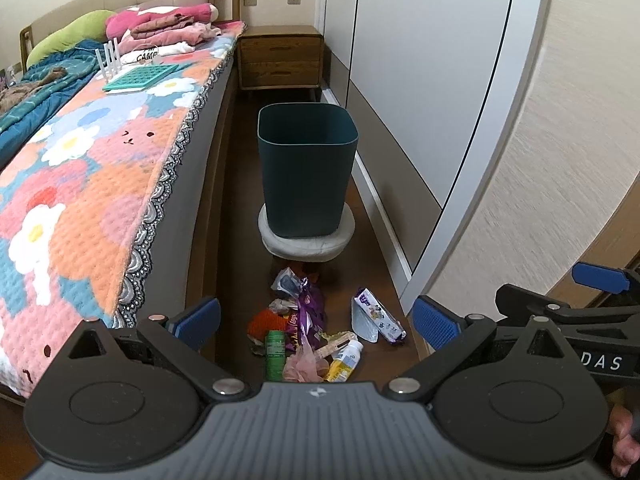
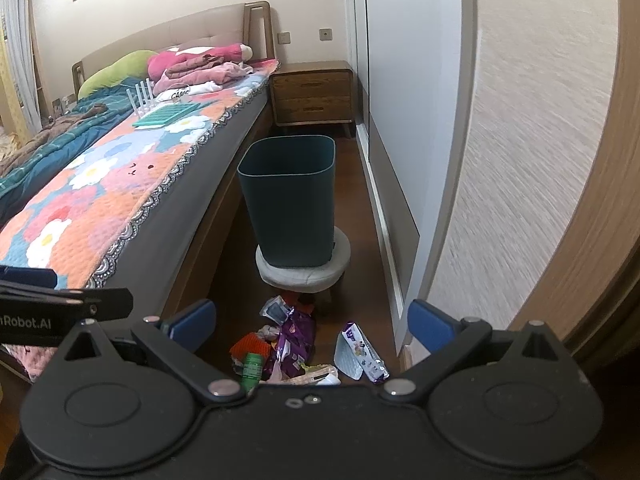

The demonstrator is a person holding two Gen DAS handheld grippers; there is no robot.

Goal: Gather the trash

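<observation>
Both claws — left claw (image 1: 316, 322), right claw (image 2: 312, 326) — spread wide above trash (image 1: 308, 328) on brown bedroom floor (image 1: 240, 240)

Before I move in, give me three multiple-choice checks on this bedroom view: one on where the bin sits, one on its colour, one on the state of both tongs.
1. Where does the bin stand?
A. on the bed
B. on a round stool
C. on the nightstand

2. What colour is the bin?
A. dark teal
B. red
C. white

3. What state are the left tongs and right tongs in?
A. both shut on trash
B. one holds a bottle
C. both open, holding nothing

Answers:
1 B: its base rests on the round stool beside the bed.
2 A: its walls are dark teal.
3 C: blue pads are spread apart, and the trash pile lies on the floor beyond them.
</observation>
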